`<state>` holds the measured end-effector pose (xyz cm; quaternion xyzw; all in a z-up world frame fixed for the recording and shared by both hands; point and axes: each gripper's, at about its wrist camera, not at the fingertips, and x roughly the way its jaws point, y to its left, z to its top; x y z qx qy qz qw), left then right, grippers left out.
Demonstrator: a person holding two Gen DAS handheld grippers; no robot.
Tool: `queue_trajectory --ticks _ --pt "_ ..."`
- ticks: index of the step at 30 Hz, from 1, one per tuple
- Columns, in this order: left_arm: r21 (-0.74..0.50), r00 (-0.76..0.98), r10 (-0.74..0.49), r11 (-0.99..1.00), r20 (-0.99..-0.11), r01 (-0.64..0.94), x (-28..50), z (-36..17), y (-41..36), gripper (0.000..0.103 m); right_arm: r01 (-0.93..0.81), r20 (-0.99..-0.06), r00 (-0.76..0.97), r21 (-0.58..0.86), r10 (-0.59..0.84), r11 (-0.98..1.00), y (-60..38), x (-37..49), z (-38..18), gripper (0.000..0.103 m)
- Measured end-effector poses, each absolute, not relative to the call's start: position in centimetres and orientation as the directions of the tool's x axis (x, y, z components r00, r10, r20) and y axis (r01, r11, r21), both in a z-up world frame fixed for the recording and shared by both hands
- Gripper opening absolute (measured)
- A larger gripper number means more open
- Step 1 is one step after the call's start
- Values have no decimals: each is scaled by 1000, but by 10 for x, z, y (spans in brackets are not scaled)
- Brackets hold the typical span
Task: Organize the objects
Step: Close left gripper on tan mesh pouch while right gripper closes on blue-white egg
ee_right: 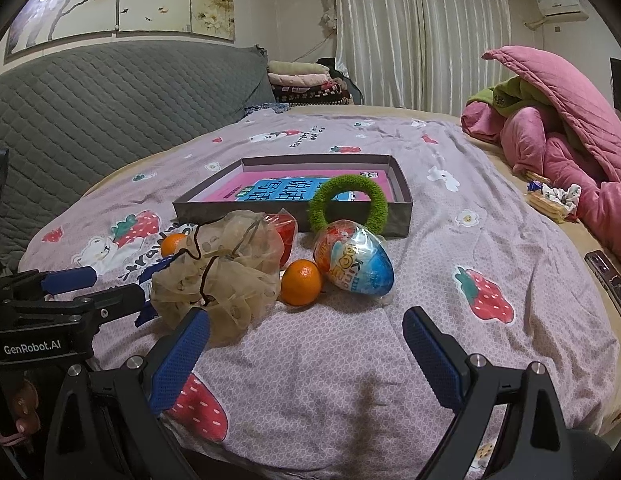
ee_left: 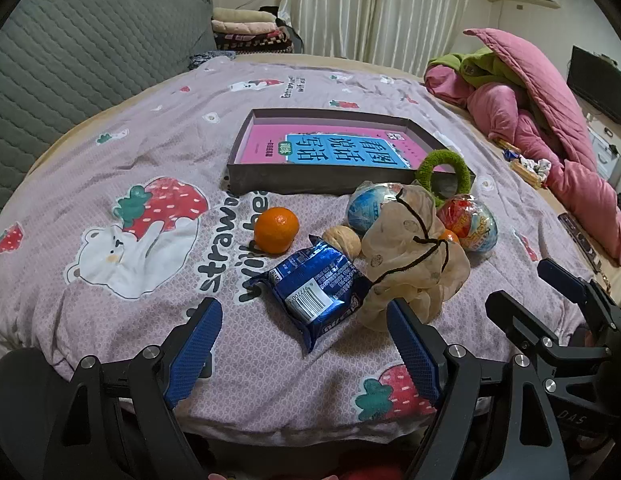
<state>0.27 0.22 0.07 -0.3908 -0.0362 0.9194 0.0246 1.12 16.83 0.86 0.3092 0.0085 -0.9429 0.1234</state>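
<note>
A pile of objects lies on the bed in front of a shallow grey box (ee_left: 238, 148) (ee_right: 402, 196) that holds a pink and blue book (ee_left: 342, 152) (ee_right: 278, 190). The pile has a blue snack packet (ee_left: 316, 288), an orange (ee_left: 276, 230), a walnut (ee_left: 342, 240), a beige mesh scrunchie (ee_left: 406, 252) (ee_right: 226, 272), two wrapped toy eggs (ee_left: 368, 208) (ee_right: 356, 258), a second orange (ee_right: 301, 282) and a green fuzzy ring (ee_left: 442, 172) (ee_right: 348, 204). My left gripper (ee_left: 304, 320) is open, just short of the packet. My right gripper (ee_right: 306, 330) is open and empty, just short of the orange and egg.
The bed has a lilac strawberry-print cover (ee_left: 130, 152) (ee_right: 490, 240). A grey quilted headboard (ee_left: 78, 64) stands at the left. Pink and green bedding (ee_left: 530, 100) (ee_right: 558, 128) is heaped at the right, with small items and a phone (ee_right: 608, 276) near the bed's right edge.
</note>
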Motion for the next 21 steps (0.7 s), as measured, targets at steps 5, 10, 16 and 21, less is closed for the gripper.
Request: queue_trajectory --ticks 5,10,16,21 --pt "-86 -695 74 -996 -715 -18 3 1 2 85 235 -580 -783 58 -224 -970 169 12 10 97" --pt "-82 -701 76 -996 -709 -24 4 2 3 85 228 -578 -785 62 -221 -972 171 11 10 97" --pt "-81 -707 84 -996 -702 -38 4 2 5 85 226 -579 -785 65 -221 -972 171 11 9 97" --pt "-66 -712 82 -997 -697 -51 3 2 8 85 218 -580 -785 72 -218 -973 174 11 10 97"
